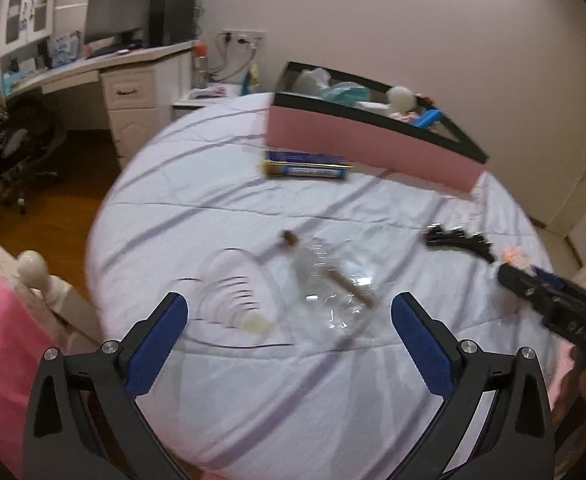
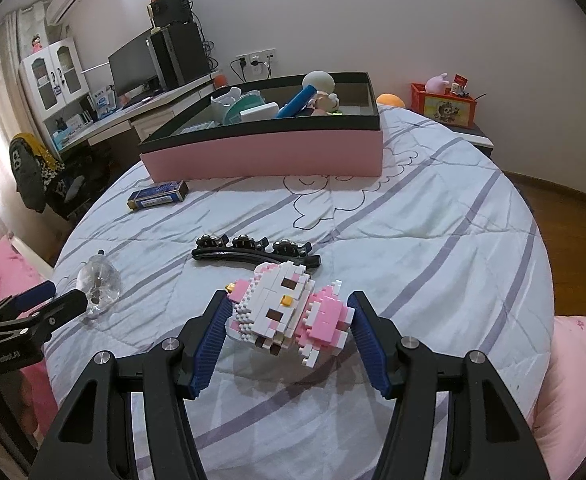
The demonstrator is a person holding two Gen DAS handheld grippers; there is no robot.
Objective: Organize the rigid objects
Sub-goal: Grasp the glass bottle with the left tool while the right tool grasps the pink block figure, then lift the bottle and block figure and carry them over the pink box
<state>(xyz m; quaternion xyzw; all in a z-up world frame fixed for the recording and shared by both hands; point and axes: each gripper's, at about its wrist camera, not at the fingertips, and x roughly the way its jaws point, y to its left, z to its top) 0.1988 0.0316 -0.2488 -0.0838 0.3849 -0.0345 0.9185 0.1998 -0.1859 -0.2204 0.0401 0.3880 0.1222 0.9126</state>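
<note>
Block figure (image 2: 289, 312) lies on bed (image 2: 433, 216), between jaws of right gripper (image 2: 289, 340); long axis crosswise, 9-to-3. Jaws wide, flanking both ends; contact cannot tell. Pink box (image 2: 265, 152) at 12, well apart. Left gripper (image 1: 289, 332) jaws wide, empty, above clear bottle (image 1: 333, 292). Right hand nearer figure.

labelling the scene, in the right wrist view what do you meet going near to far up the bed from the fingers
right gripper around the block cat figure → black hair clip → blue card box → pink storage box filled with items
</note>
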